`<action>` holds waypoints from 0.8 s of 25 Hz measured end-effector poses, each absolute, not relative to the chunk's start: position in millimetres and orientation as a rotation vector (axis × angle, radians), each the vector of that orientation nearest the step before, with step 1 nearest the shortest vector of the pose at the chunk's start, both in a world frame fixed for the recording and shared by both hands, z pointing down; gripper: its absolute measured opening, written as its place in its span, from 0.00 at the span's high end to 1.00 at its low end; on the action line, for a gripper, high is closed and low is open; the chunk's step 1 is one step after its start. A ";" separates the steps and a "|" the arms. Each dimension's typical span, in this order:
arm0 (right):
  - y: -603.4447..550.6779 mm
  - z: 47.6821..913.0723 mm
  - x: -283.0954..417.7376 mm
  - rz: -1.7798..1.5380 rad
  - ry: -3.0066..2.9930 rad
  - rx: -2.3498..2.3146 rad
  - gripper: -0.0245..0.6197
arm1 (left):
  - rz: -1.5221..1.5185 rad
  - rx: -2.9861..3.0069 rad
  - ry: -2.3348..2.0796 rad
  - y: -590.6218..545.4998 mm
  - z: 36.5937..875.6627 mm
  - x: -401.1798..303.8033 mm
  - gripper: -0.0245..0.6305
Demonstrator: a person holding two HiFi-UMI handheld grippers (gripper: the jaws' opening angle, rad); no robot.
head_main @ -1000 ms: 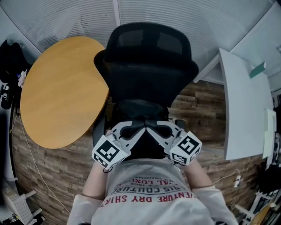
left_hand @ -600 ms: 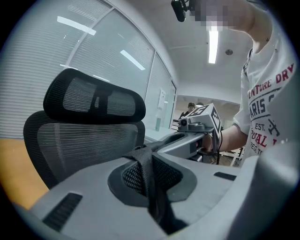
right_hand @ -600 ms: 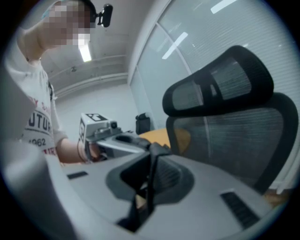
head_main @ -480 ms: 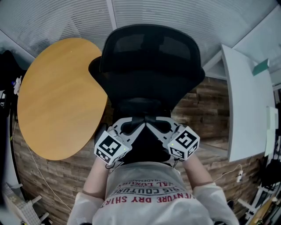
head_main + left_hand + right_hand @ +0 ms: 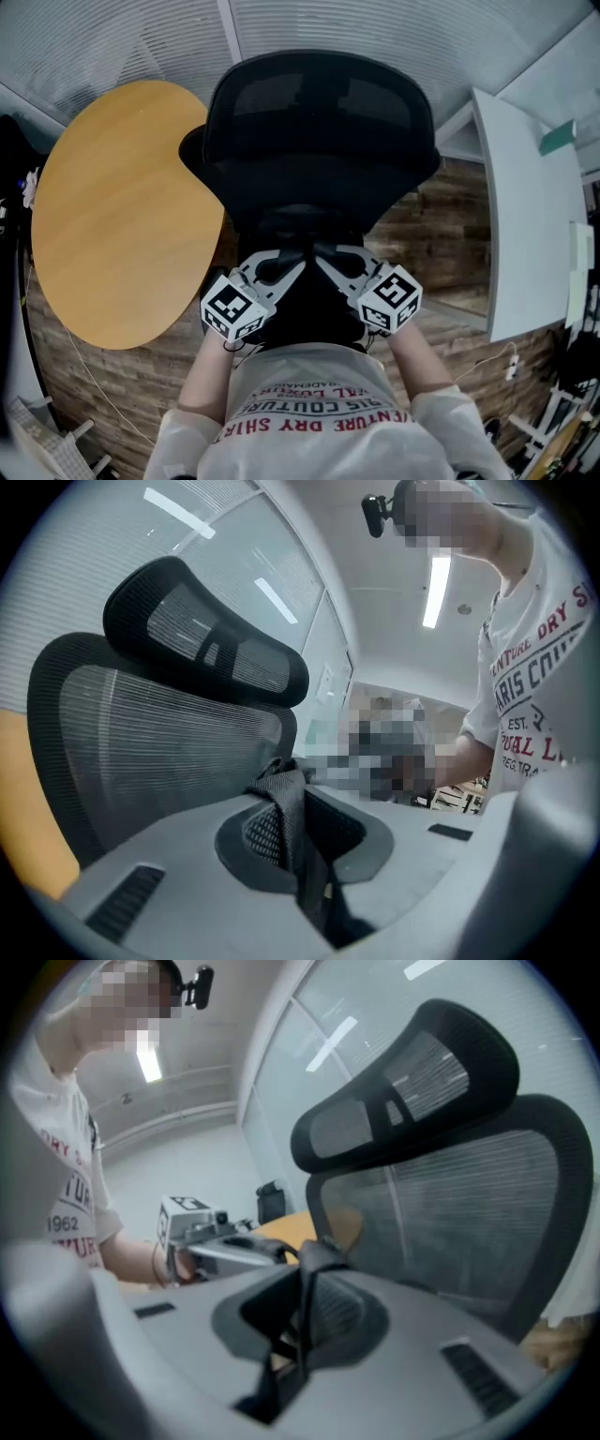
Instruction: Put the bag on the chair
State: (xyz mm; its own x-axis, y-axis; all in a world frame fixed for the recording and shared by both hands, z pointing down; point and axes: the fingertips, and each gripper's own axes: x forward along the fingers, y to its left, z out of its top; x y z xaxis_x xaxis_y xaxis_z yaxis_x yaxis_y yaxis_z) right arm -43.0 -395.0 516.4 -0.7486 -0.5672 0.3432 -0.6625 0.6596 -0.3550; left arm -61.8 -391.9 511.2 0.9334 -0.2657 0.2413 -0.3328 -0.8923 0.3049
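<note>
Wood-plank floor (image 5: 441, 225), rounded yellow table (image 5: 122, 206), black mesh chair (image 5: 319, 122). My left tool (image 5: 292, 262) and right tool (image 5: 326, 262) each pinch a woven strap (image 5: 286, 808) of the black bag (image 5: 309, 309) over the seat.

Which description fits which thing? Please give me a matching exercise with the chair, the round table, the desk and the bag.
Things:
1. chair
2. round table
3. desk
4. bag

Descriptions:
a. white, at the right
b. gripped by the left gripper and the right gripper
c. black, with a mesh back
d. yellow wood, at the left

Pairs: 1-c; 2-d; 3-a; 4-b
</note>
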 end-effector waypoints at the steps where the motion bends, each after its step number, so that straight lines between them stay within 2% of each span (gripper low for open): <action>1: -396.3 519.7 -41.6 0.684 -2.671 1.014 0.88 | 0.258 2.733 -0.435 -393.2 514.5 -61.1 0.89; 7: -392.9 549.0 -42.6 0.692 -2.630 1.002 0.88 | 0.176 2.631 -0.403 -397.4 544.0 -57.8 0.89; 20: -377.4 635.7 -34.2 0.775 -2.418 0.978 0.88 | 0.331 2.436 -0.402 -385.9 637.6 -52.0 0.89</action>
